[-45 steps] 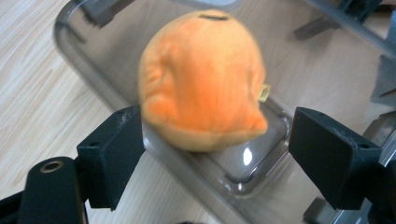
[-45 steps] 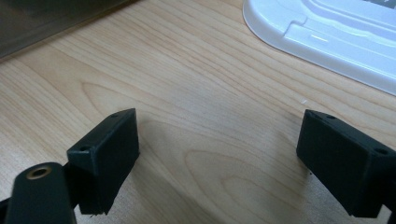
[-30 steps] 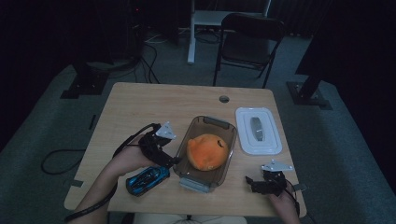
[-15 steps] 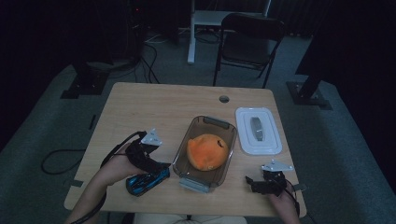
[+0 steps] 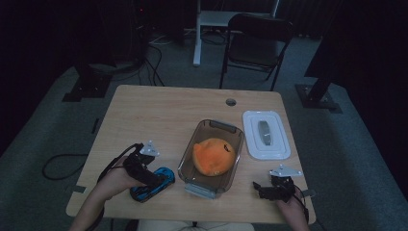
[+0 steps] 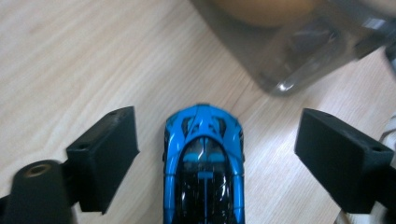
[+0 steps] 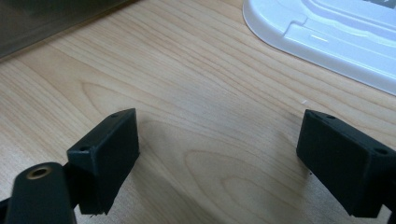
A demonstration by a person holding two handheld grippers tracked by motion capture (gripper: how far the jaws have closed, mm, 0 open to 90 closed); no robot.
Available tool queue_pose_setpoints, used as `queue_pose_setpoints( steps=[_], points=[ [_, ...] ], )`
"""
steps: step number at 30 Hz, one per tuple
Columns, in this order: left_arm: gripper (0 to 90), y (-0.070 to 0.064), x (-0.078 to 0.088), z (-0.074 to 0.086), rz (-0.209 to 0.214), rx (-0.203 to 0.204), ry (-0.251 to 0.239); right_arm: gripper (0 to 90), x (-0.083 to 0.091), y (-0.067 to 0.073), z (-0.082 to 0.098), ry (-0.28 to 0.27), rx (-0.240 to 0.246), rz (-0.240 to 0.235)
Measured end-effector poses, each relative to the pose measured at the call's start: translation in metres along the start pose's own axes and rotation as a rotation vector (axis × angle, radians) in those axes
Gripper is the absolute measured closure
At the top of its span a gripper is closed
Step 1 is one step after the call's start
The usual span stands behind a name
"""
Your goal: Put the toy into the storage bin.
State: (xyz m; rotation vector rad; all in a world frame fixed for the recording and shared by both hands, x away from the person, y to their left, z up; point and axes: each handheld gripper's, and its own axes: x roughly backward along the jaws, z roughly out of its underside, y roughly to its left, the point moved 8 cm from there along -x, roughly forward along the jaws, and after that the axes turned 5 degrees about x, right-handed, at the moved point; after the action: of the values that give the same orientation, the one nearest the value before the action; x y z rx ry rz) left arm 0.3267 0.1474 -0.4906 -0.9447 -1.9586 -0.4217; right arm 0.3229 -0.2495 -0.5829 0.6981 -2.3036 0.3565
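Note:
A blue toy car (image 5: 165,175) lies on the wooden table (image 5: 159,115) near its front left edge. My left gripper (image 5: 152,179) is lowered over the car, one jaw on each side. In the left gripper view the car (image 6: 204,163) sits between the fingers (image 6: 105,154) with a gap on both sides. These jaws have just been opening wider and stand open. My right gripper (image 5: 262,188) rests near the front right edge, open, with bare wood between its fingertips (image 7: 109,154).
A clear dark container (image 5: 219,126) holding an orange soft object (image 5: 215,156) stands right of the car, close to it (image 6: 289,60). Its white lid (image 5: 266,144) lies further right, just beyond my right gripper (image 7: 336,32). A chair (image 5: 255,43) stands behind the table.
My left hand has moved toward the table's front left and sunk down over the blue car, which now lies between its jaws. The right hand has kept still.

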Motion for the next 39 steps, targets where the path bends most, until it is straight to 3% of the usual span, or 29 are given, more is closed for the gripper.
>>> queue_pose_setpoints(
  steps=[8,19,28,33,39],
  points=[
    [10.5,0.005,-0.012,0.021,-0.036,0.005,0.030,12.5,0.000,0.000,0.000,0.000,0.000,0.000],
    [10.5,0.005,-0.028,0.051,-0.051,0.020,0.097,12.5,0.000,0.000,0.000,0.000,0.000,0.000],
    [10.8,0.006,-0.042,0.059,-0.042,0.007,0.145,12.5,0.000,0.000,0.000,0.000,0.001,0.001],
    [13.4,0.012,-0.049,0.062,-0.072,0.014,0.173,12.5,0.000,0.000,0.000,0.000,0.000,0.001],
    [15.3,0.013,-0.052,0.063,-0.053,0.013,0.184,12.5,0.000,0.000,0.000,0.000,-0.001,0.002]
  ],
)
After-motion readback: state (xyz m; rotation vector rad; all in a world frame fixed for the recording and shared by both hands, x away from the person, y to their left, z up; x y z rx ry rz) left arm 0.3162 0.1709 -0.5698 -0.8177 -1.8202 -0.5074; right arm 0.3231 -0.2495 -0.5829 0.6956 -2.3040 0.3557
